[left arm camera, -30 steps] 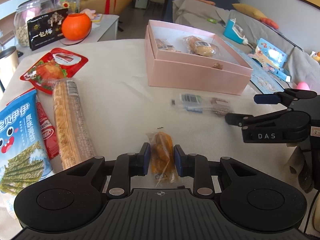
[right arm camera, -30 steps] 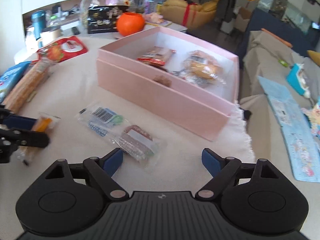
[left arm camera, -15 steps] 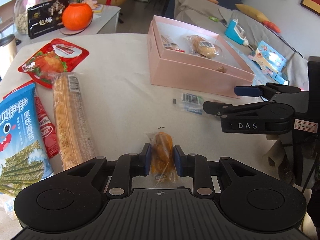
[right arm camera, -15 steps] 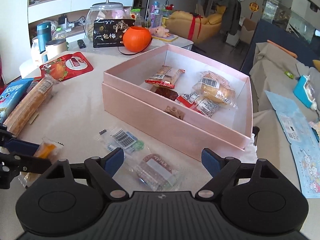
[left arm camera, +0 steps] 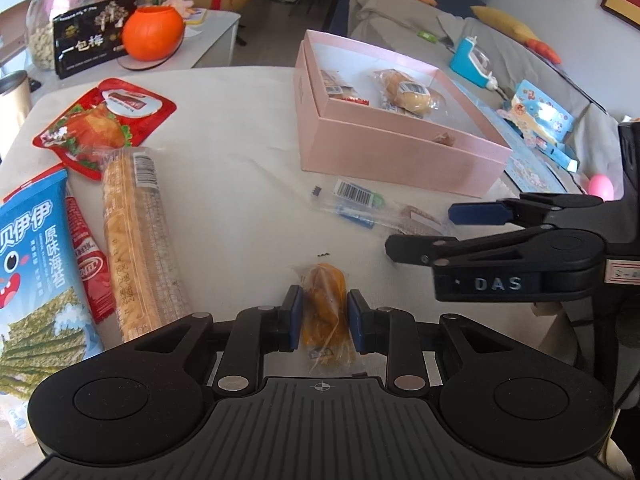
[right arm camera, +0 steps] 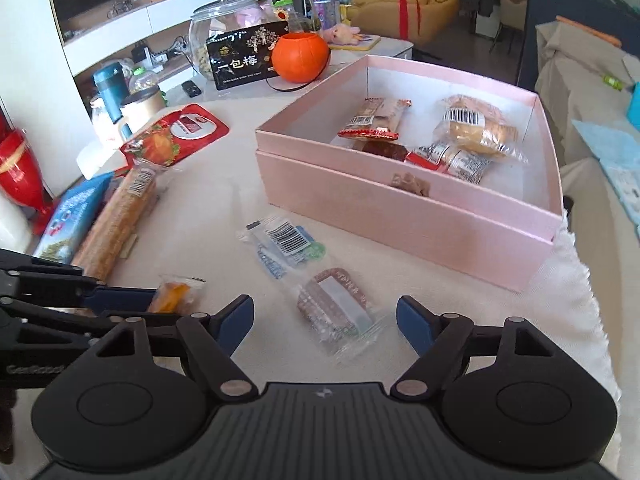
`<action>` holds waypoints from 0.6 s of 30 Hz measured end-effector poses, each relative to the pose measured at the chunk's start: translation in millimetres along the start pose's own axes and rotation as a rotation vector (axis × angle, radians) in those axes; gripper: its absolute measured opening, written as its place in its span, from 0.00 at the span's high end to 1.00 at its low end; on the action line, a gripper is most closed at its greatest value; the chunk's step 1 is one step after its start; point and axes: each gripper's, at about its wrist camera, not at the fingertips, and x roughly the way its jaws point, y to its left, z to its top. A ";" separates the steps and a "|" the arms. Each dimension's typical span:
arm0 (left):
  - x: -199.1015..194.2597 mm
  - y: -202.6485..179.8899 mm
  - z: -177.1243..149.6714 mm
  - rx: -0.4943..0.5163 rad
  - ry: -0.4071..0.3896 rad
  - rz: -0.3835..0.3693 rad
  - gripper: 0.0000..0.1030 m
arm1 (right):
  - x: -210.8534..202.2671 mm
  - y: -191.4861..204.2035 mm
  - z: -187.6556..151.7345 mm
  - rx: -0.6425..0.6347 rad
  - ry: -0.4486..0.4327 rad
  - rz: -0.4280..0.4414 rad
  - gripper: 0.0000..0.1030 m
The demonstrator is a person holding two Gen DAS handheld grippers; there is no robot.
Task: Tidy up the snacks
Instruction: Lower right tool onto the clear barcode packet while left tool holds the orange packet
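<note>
orange snack packet [left arm camera: 325, 309] pinched in left gripper [left arm camera: 324, 317]; right gripper [right arm camera: 325, 323] spread above clear wrapped snack [right arm camera: 335, 312]

**Right wrist view: jaws wide over clear packet**

Right gripper [right arm camera: 325, 320] spread wide, clear snack packet [right arm camera: 334, 310] lying between its fingers on the table [right arm camera: 224, 184]. Pink box [right arm camera: 404, 216] beyond holds wrapped snacks. Left gripper [right arm camera: 120, 296] at left grips orange snack [right arm camera: 170, 296].
</note>
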 end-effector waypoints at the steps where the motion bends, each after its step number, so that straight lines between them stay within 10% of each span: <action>1: -0.2 -0.5 -0.6 0.004 -0.002 0.001 0.71 | 5.0 0.9 1.6 -0.016 -0.002 -0.026 0.23; 6: -0.6 0.8 -1.6 -0.003 -0.010 -0.003 0.71 | 19.1 -5.3 7.4 0.003 -0.016 -0.041 0.19; 12: -1.2 4.0 -3.4 -0.020 -0.023 -0.020 0.71 | 3.7 -2.8 0.8 0.036 -0.014 0.002 0.46; 18: -1.5 6.5 -5.3 -0.020 -0.036 -0.031 0.71 | -13.6 3.3 -5.8 0.073 0.042 0.098 0.53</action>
